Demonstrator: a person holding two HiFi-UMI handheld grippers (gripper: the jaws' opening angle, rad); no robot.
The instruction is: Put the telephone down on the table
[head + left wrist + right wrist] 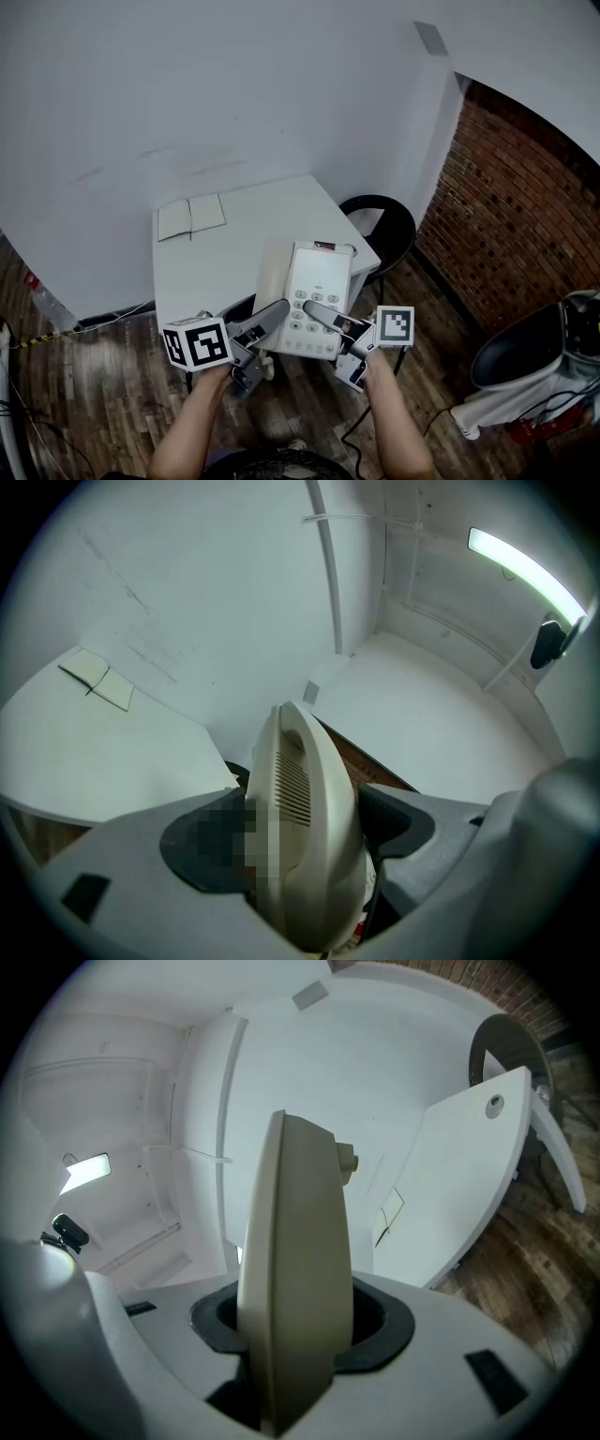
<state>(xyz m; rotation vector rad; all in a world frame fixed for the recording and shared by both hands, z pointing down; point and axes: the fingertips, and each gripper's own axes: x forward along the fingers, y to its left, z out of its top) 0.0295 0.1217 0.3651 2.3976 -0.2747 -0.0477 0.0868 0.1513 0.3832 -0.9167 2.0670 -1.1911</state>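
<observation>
The cream telephone [316,286], keypad up and handset on its left side, is at the near edge of the white table [211,267], its front end sticking out past that edge. I cannot tell whether it rests on the table. My left gripper [272,317] is shut on the handset side of the telephone [302,827], and my right gripper [321,315] is shut on its front right edge. In the right gripper view the telephone's thin edge [295,1279] stands between the jaws, with both pads against it.
An open notebook [191,217] lies at the table's far left corner. A black round stool [382,223] stands right of the table by the white wall. A brick wall [525,216] runs along the right. The floor is dark wood [103,394].
</observation>
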